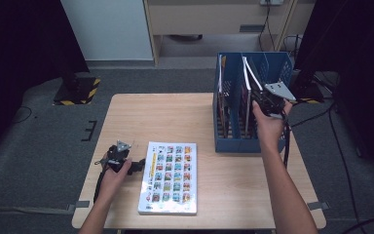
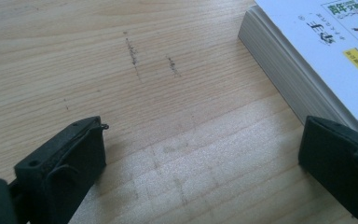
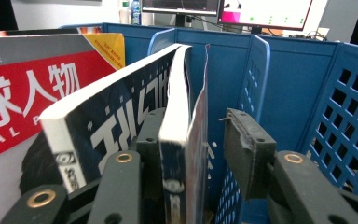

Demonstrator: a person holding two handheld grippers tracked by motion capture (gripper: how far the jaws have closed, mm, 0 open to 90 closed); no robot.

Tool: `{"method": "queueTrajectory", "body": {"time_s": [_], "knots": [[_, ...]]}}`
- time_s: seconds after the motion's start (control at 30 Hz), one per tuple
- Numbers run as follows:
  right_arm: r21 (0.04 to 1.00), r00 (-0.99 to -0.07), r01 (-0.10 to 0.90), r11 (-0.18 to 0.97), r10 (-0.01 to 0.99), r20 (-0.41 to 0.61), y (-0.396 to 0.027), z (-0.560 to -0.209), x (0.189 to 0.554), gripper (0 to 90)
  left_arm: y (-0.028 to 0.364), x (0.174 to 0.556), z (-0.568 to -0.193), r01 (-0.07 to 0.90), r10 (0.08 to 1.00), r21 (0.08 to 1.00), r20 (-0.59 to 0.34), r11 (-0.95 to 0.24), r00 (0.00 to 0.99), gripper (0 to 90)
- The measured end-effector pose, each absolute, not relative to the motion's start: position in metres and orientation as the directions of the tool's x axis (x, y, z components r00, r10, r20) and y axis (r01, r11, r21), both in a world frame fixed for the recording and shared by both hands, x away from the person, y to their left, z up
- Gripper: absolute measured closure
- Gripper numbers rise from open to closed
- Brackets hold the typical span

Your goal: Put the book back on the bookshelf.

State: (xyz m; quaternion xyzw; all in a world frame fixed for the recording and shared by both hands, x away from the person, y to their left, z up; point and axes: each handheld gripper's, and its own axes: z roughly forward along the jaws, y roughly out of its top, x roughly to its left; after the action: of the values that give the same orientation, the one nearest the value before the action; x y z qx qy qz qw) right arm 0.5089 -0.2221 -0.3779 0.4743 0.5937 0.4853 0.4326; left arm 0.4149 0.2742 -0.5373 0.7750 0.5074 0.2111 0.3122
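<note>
One book point(image 3: 121, 135): dark glossy paperback, white lettering, leaning in blue perforated plastic file rack point(image 3: 345, 116).
Right gripper point(image 3: 193, 140): jaws apart, straddling book.
Left gripper point(image 2: 200, 158): spread over table point(image 2: 121, 70).

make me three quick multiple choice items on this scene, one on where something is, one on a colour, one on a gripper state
1. Where does the white book lie?
A. flat on the table
B. in the rack
C. on the floor

2. What colour is the file rack?
A. red
B. blue
C. green

3. How do the right gripper's jaws stand around the dark book?
A. clamped shut on it
B. apart, one clear of its cover
C. far from it

Key: 1 A, it lies flat on the table. 2 B, its walls are blue. 3 B, a gap shows beside the cover.
</note>
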Motion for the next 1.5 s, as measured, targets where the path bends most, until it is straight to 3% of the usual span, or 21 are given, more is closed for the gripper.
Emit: {"method": "queueTrajectory", "body": {"time_s": [1.5], "knots": [[0.975, -0.261, 0.211, 0.073, 0.965, -0.015, -0.225, -0.383, 0.469, 44.8, 0.274, 0.415, -0.537, 0.653, 0.917, 0.699, 0.01, -0.291, 0.398, 0.0]]}}
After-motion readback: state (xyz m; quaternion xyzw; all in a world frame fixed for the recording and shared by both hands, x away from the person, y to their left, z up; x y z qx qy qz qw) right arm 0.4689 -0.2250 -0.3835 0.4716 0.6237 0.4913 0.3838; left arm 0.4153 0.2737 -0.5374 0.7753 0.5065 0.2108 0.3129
